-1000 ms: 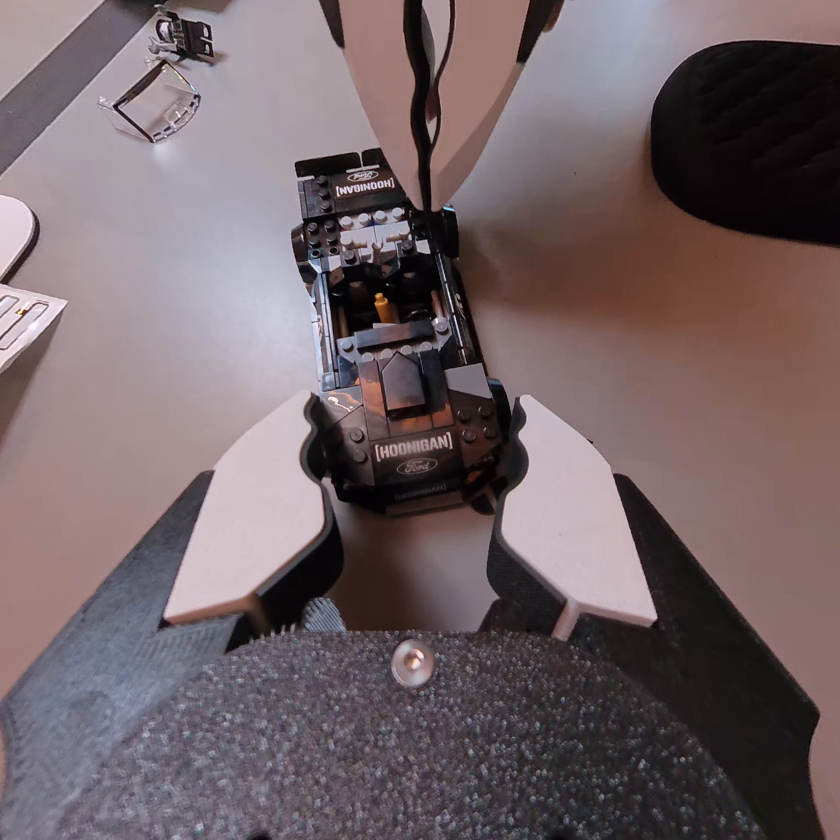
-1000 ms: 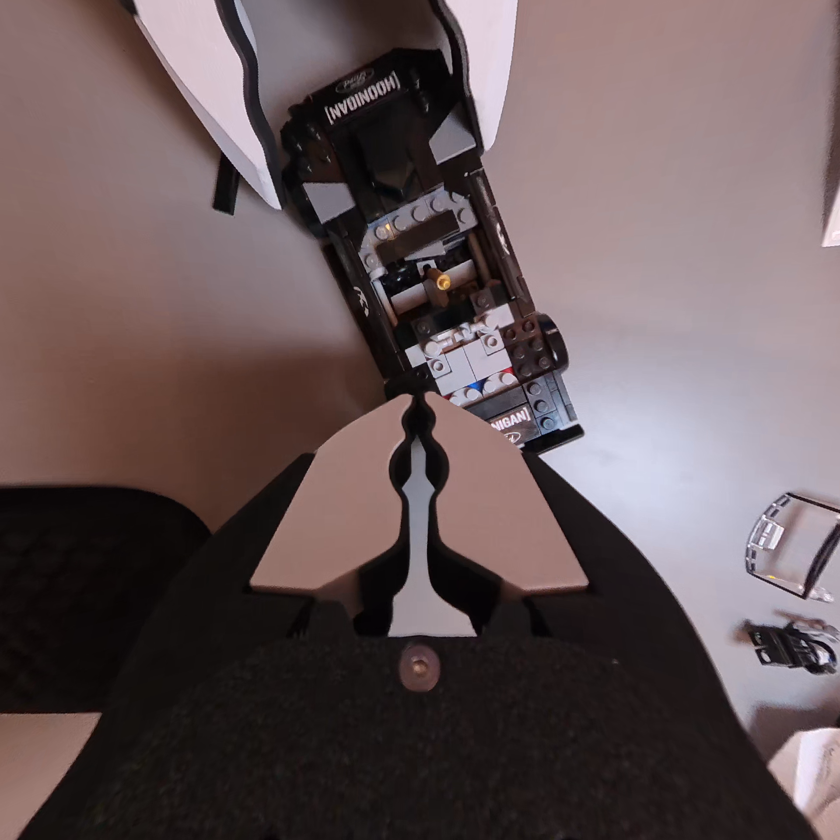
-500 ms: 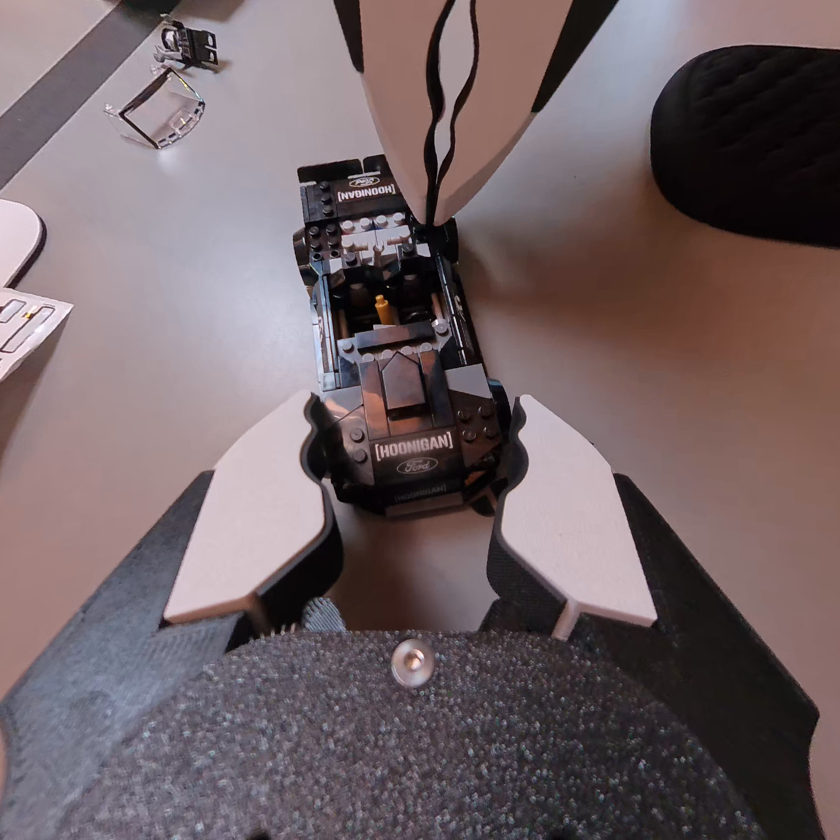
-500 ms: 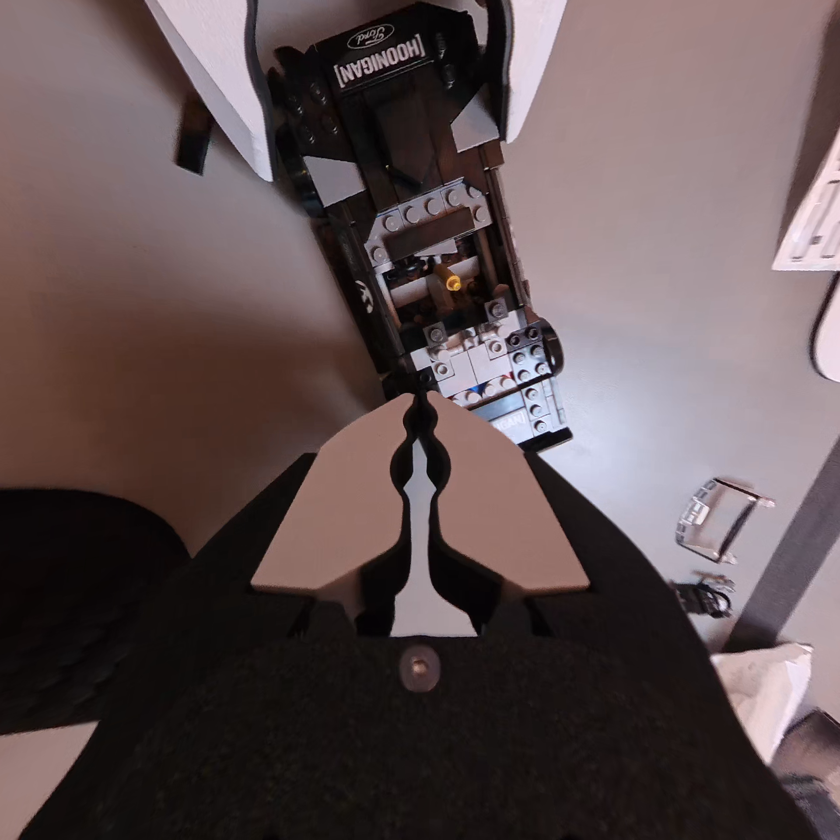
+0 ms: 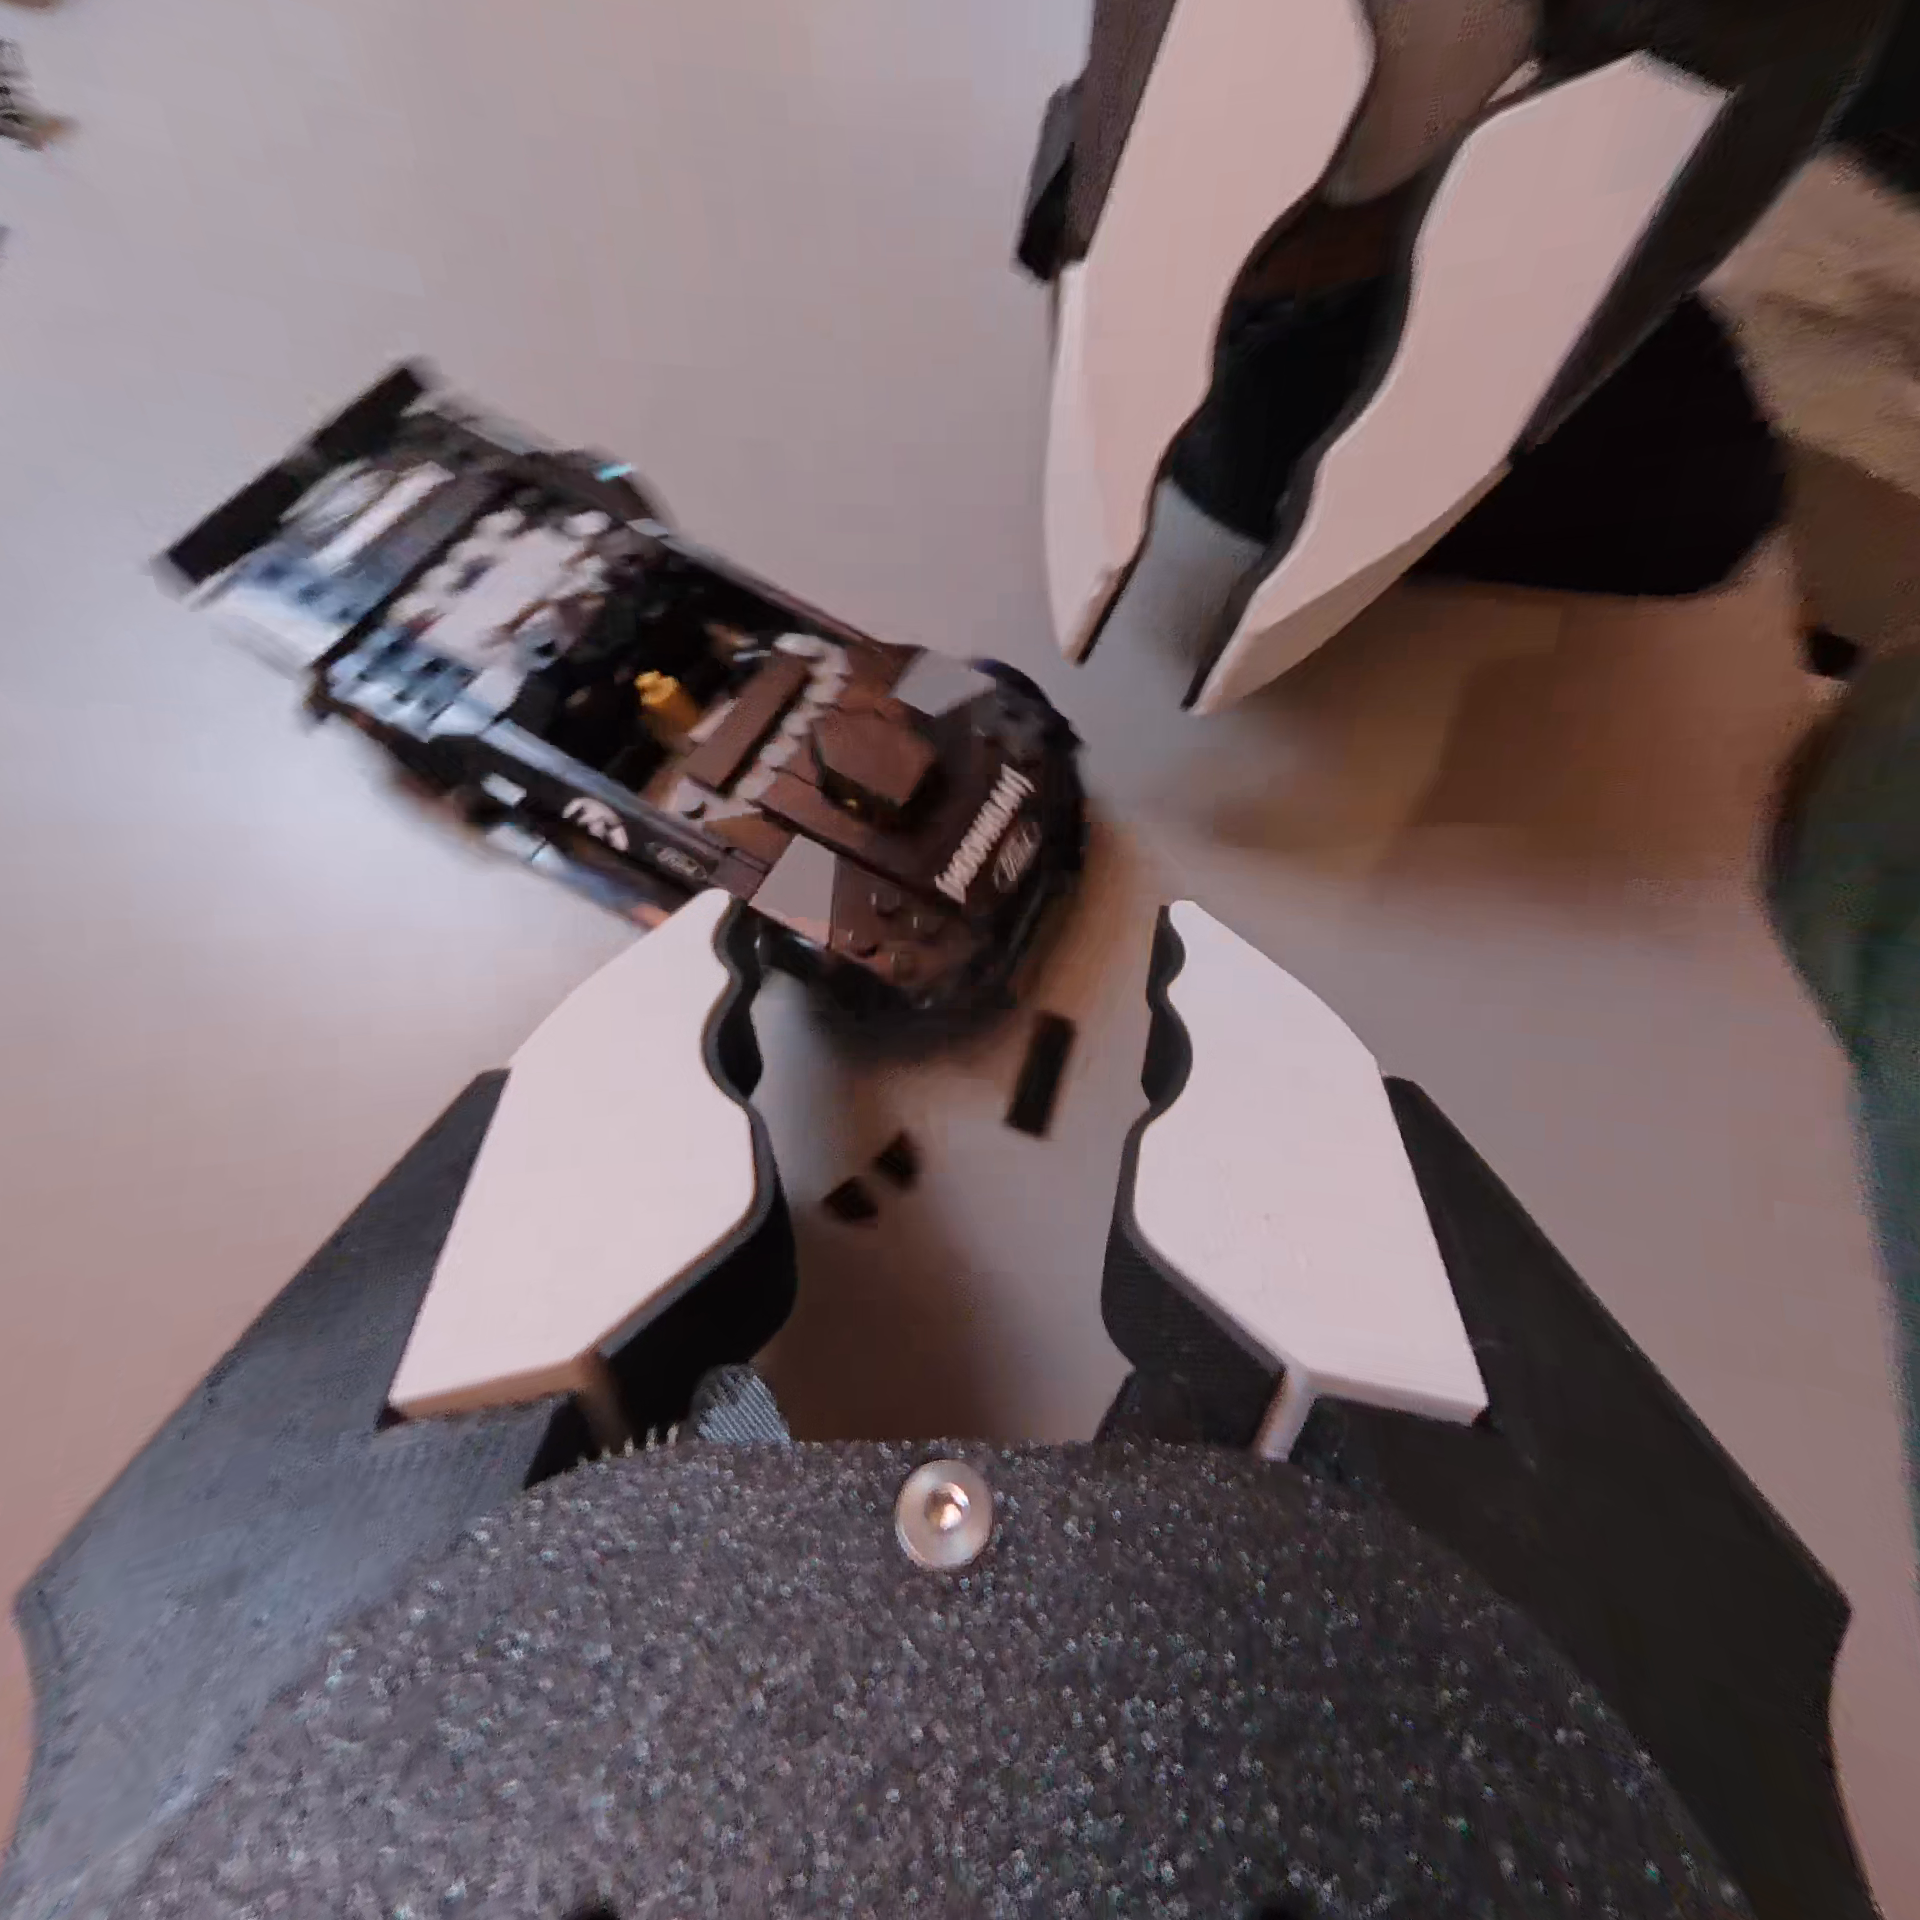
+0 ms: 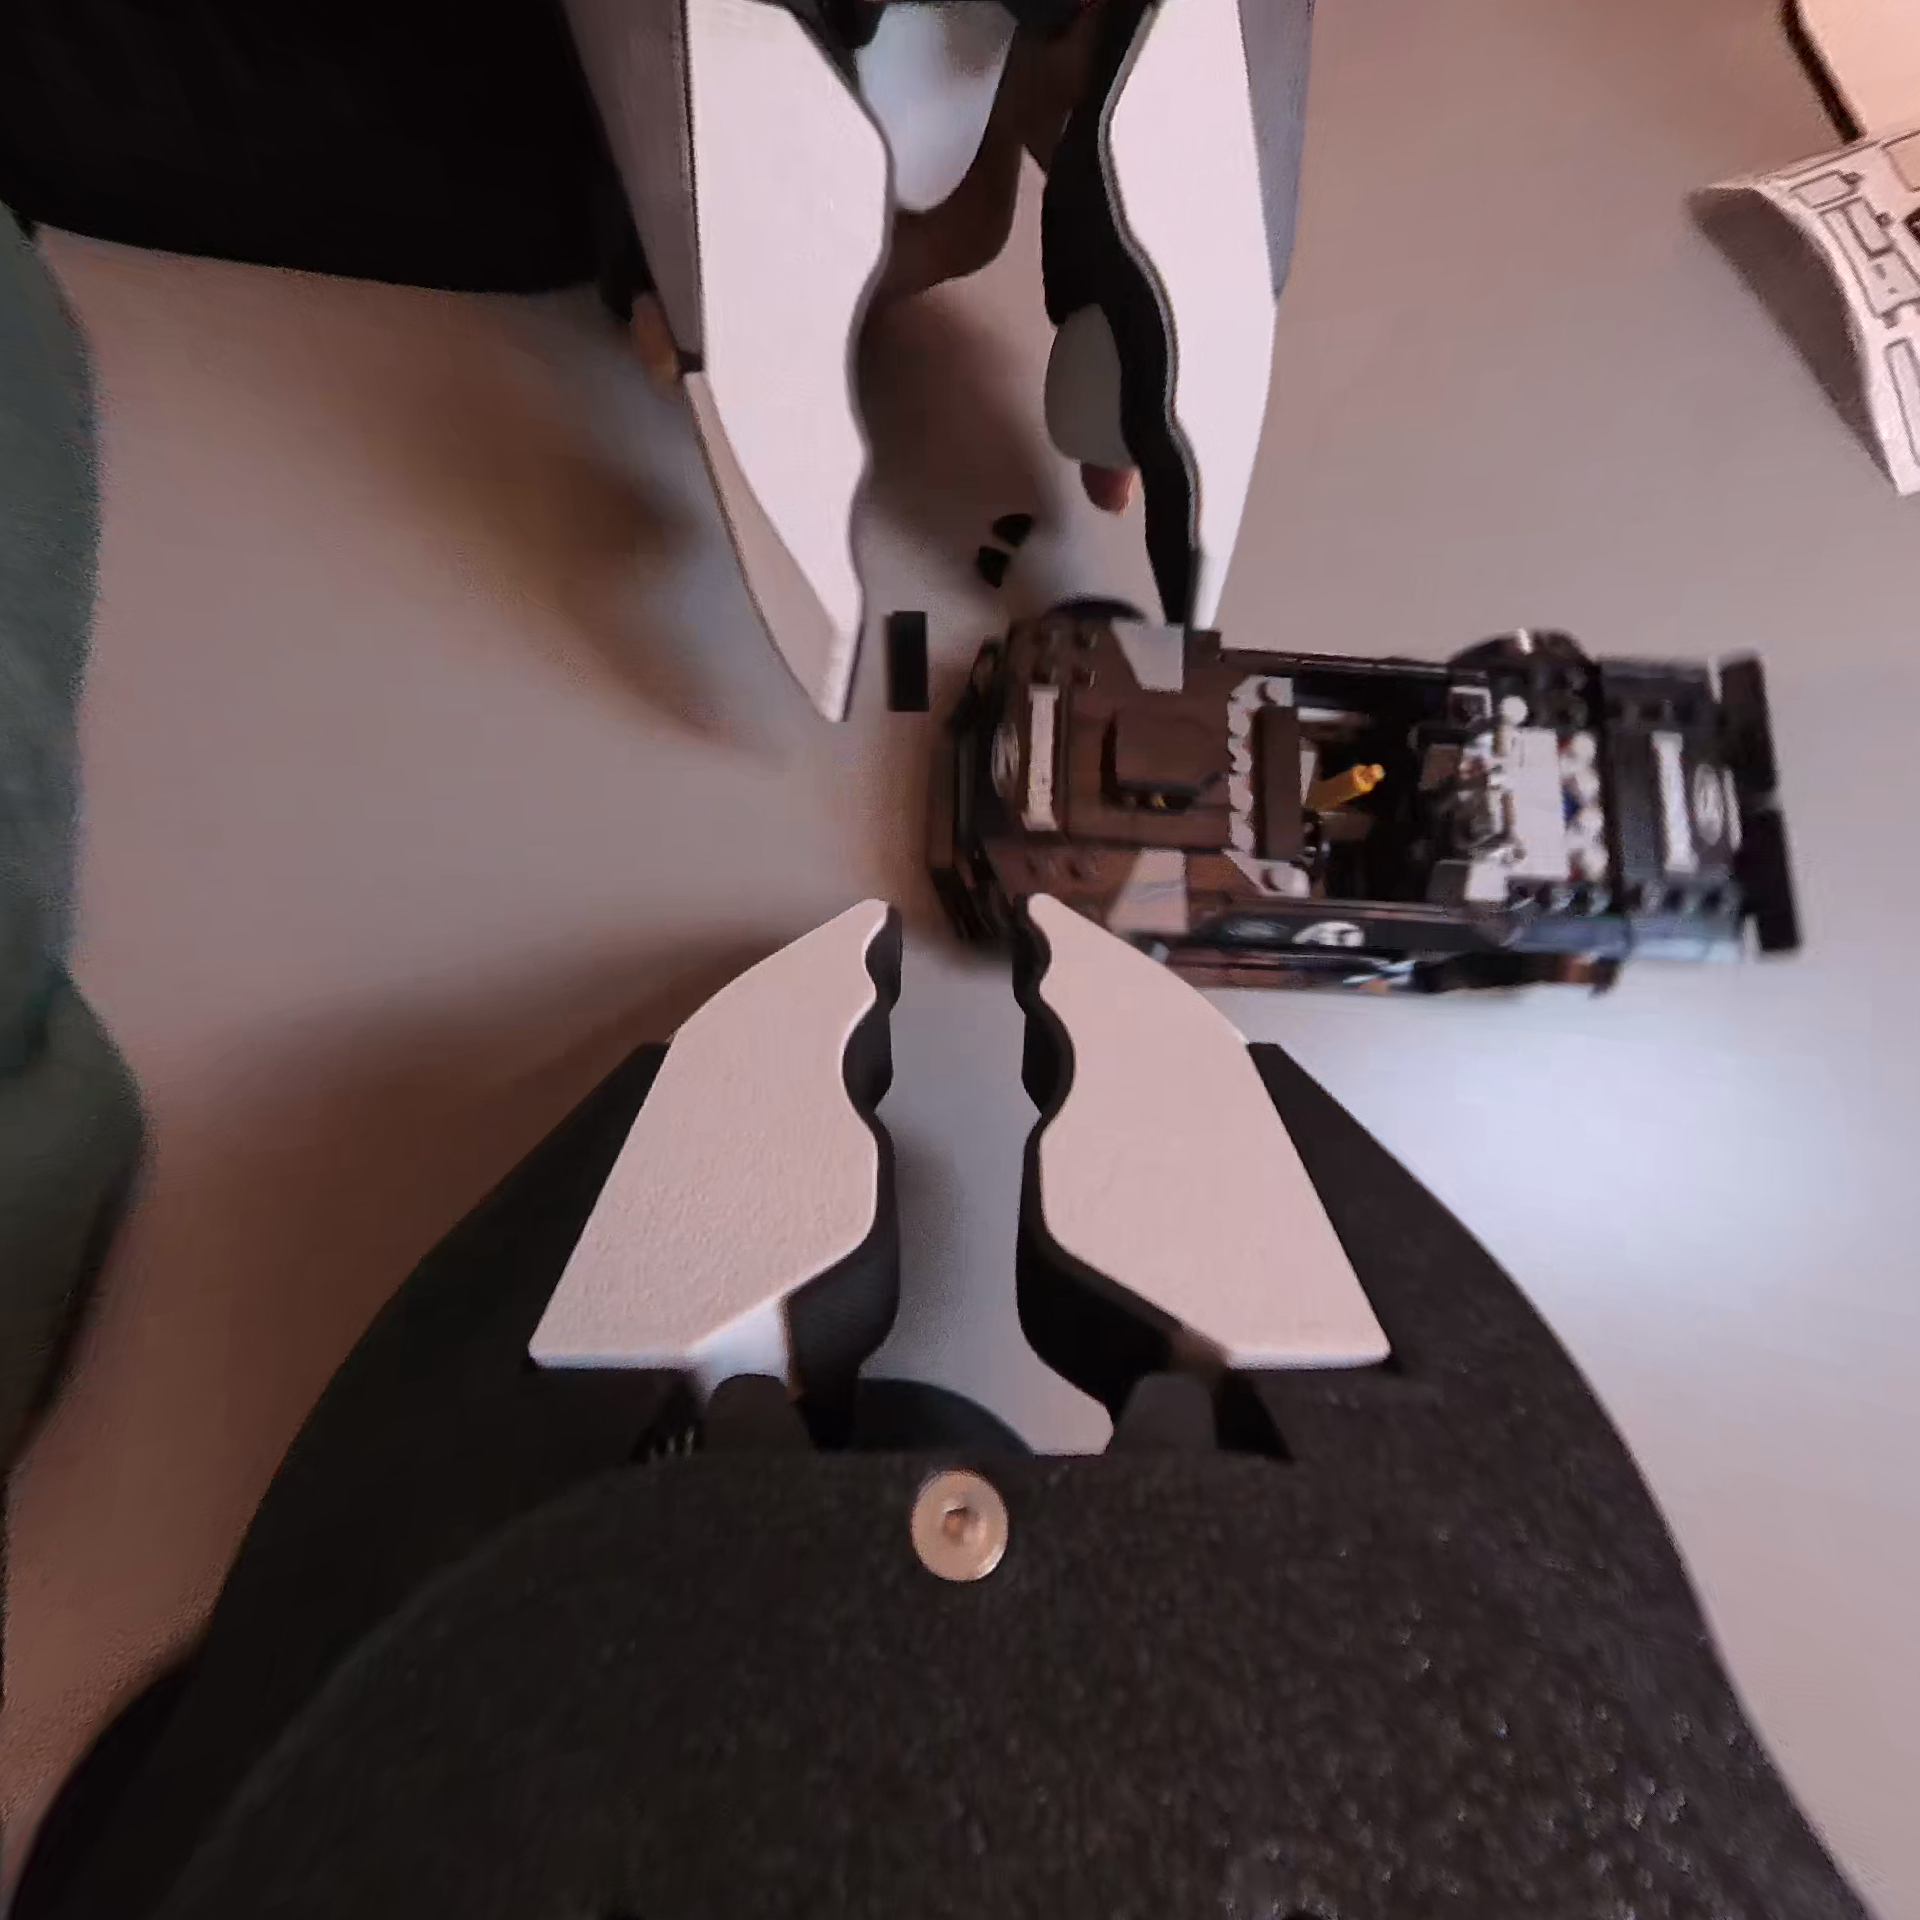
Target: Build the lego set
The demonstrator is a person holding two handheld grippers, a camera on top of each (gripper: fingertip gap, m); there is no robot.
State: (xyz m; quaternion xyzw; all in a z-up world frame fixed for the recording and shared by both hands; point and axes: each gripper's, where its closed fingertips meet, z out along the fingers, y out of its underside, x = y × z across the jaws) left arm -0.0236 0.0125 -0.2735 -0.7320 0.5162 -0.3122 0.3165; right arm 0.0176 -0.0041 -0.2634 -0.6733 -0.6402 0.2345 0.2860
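Both my grippers, left [image 5: 945,914] and right [image 6: 956,914], gape empty beside the black car [image 5: 665,727], centre-left of frame.

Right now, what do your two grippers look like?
Both look alike. The left gripper and the right gripper each have two flat white fingers with wavy black inner edges, like pointed leaves. They sit on a rough, speckled black body with one small silver screw in the middle.
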